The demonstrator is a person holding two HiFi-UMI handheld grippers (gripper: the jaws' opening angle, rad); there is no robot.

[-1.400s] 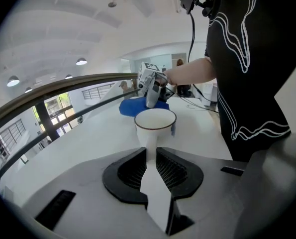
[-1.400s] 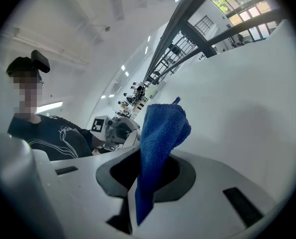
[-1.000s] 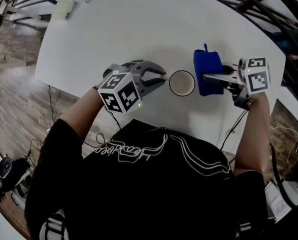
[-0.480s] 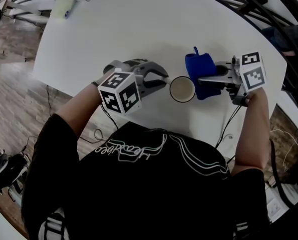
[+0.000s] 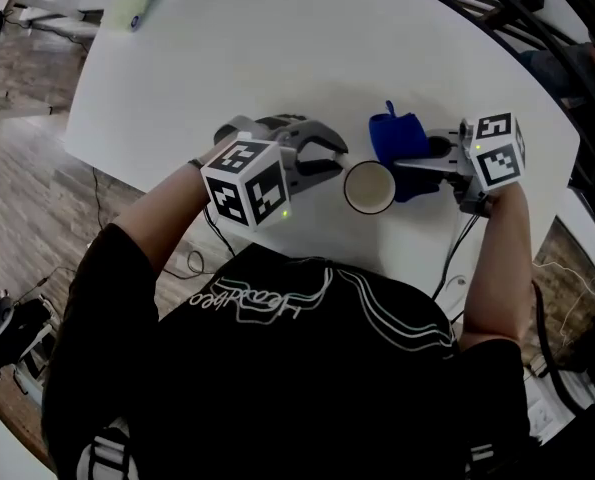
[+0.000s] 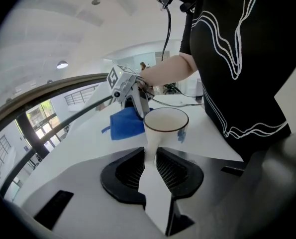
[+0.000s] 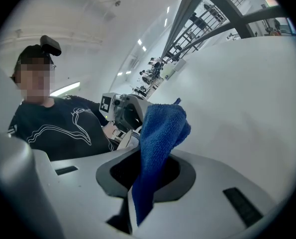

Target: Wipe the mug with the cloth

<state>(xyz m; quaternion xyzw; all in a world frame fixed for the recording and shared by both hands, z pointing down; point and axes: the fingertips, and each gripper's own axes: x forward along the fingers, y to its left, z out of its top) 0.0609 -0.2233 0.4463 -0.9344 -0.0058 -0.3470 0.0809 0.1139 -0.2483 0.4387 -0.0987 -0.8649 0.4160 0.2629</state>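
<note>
Left hand-held gripper clamps the mug steady; right hand-held gripper should press its pinched cloth onto the wall just ahead.

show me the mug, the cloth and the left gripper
mug (image 5: 369, 188), head view, its white inside
cloth (image 5: 395, 133), head view, its upper fold
left gripper (image 6: 151, 156), left gripper view, between its jaws

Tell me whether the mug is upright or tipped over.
Upright: the mug shows its open mouth facing up with the rim level, held by the left claw.
</note>
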